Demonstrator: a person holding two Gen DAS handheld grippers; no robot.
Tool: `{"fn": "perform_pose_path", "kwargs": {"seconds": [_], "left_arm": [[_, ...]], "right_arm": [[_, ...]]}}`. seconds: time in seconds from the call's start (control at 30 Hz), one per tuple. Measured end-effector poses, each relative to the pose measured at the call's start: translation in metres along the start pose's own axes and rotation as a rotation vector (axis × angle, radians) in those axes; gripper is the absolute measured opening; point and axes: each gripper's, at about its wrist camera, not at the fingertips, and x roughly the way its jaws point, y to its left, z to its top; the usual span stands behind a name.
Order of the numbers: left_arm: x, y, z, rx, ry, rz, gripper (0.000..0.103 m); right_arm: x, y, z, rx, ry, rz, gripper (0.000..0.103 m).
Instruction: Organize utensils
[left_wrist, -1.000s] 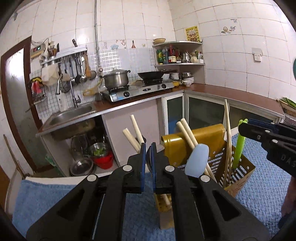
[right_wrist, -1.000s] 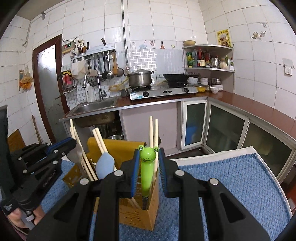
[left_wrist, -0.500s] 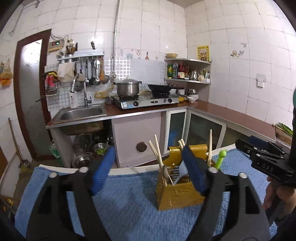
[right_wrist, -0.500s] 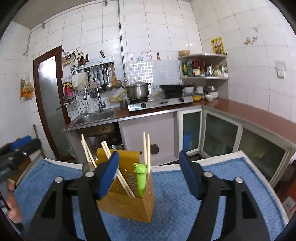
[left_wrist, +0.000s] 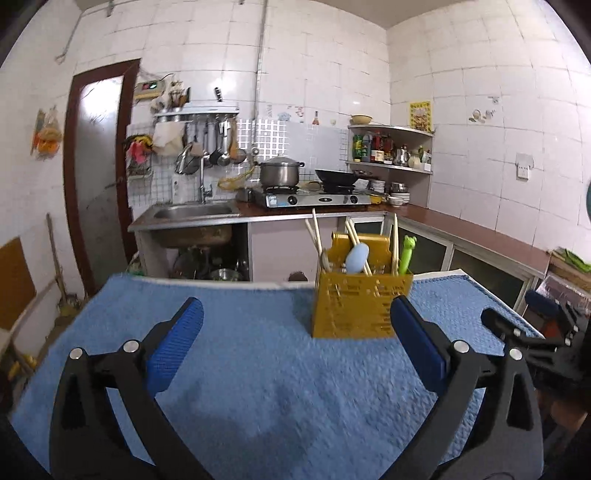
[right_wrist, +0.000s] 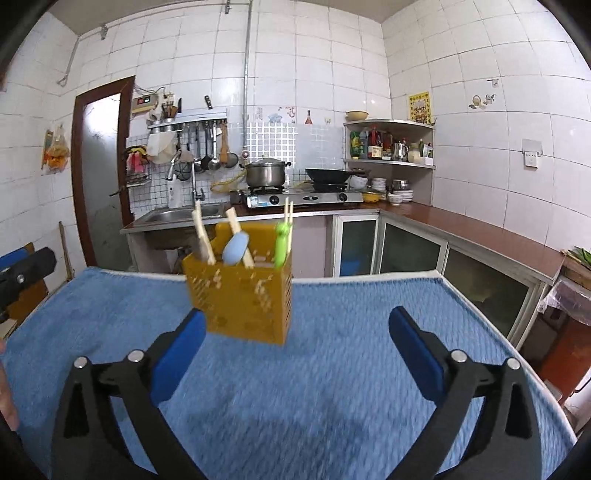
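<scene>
Tongs status first: we see the left tongs (left_wrist: 295, 347) spread wide, their jaws having just been opening, with nothing between the blue pads (left_wrist: 175, 349) except bare cloth. We see the right tongs (right_wrist: 295, 349) in the same released condition, jaws having just been opening, and likewise nothing gripped between them.

Ahead of both tongs stands the yellow utensil holder (left_wrist: 360, 306), upright on the desk, which is covered with a blue towel (left_wrist: 258, 369). From the left tongs, the holder sits forward and toward the right finger, apart from it. From the right tongs, the same holder (right_wrist: 240, 295) sits forward and toward the left finger, its lower edge just above that pad in the view.

Inside the holder we note several pale chopsticks (left_wrist: 314, 230) leaning at angles, a light blue spatula (left_wrist: 357, 258) near the middle, and a green frog-topped utensil (left_wrist: 407, 254) at the side nearer the right tongs.

The right tongs' black body (left_wrist: 535, 339) appears at the right edge of the left view.
</scene>
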Motion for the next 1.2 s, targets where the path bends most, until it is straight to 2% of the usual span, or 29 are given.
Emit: {"fn": "perform_pose_path", "kwargs": {"seconds": [0.17, 0.3, 0.43, 0.53, 0.7, 0.87, 1.0, 1.2], "left_arm": [[-0.023, -0.002, -0.033, -0.022, -0.011, 0.056, 0.098], [-0.032, -0.001, -0.051, -0.026, 0.002, 0.032, 0.098], [-0.033, -0.005, -0.070, 0.001, -0.014, 0.065, 0.098], [-0.030, -0.010, -0.083, 0.021, -0.002, 0.055, 0.098], [-0.031, -0.009, -0.093, 0.019, -0.044, 0.065, 0.098], [-0.023, -0.007, -0.099, 0.005, -0.043, 0.089, 0.098], [-0.022, -0.011, -0.102, 0.028, -0.067, 0.123, 0.098], [-0.020, -0.018, -0.106, 0.062, -0.065, 0.121, 0.098]], "right_arm": [[-0.031, 0.007, -0.029, -0.013, -0.005, -0.002, 0.099], [-0.038, 0.006, -0.045, 0.004, -0.004, 0.010, 0.099], [-0.040, 0.004, -0.064, 0.014, -0.023, -0.014, 0.099], [-0.035, 0.005, -0.070, 0.004, -0.019, -0.022, 0.099], [-0.031, 0.000, -0.078, 0.014, -0.021, -0.028, 0.099], [-0.034, -0.001, -0.083, 0.019, -0.038, -0.026, 0.099], [-0.039, 0.002, -0.084, 0.004, -0.063, -0.027, 0.099], [-0.039, 0.001, -0.084, 0.015, -0.068, -0.030, 0.099]]}}
